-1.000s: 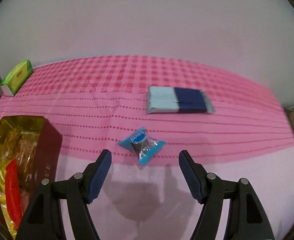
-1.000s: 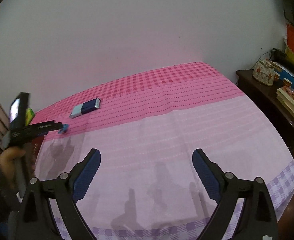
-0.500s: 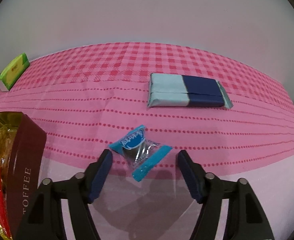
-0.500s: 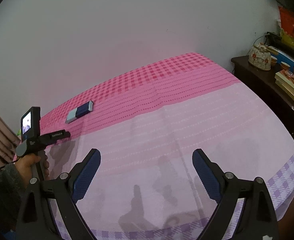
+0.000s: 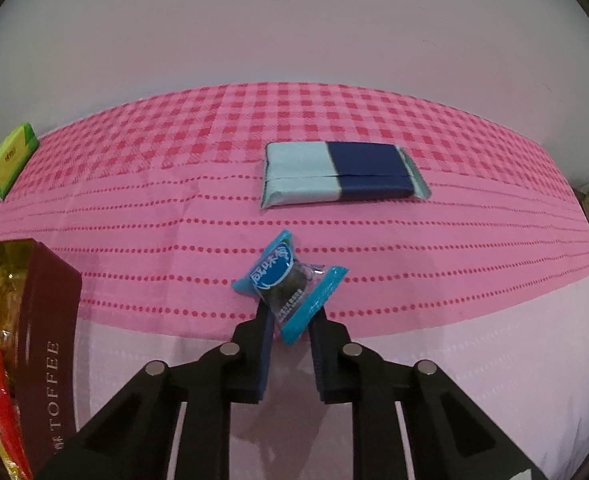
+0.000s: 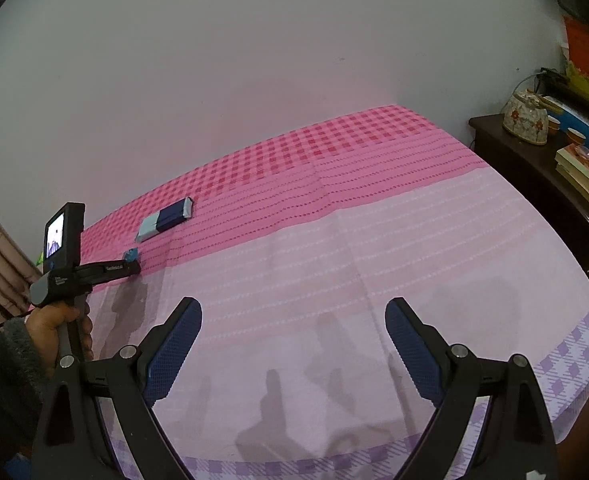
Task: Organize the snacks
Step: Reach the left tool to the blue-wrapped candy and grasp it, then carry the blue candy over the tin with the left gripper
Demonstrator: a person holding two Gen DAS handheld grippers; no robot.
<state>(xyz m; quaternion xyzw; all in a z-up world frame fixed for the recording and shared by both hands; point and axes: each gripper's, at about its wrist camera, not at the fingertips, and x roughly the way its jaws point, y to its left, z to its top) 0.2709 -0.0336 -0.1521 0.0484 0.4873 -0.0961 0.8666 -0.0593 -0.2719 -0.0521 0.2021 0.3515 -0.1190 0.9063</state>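
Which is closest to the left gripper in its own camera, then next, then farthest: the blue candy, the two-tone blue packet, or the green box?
1. Blue candy: pinched between the left gripper's fingers, dead centre.
2. Two-tone blue packet: beyond the candy, slightly right.
3. Green box: far left, near the wall.

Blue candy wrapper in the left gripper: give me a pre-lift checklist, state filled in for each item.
1. Left gripper closed on the blue candy wrapper: ok.
2. Grip is on the wrapper's near end, not its middle: not ok, may slip.
3. Wrapper lifted off the pink cloth: cannot tell.
4. Toffee box open to receive: ok.
5. Blue-and-white packet apart from the wrapper: ok.
6. Right gripper open, holding nothing: ok.
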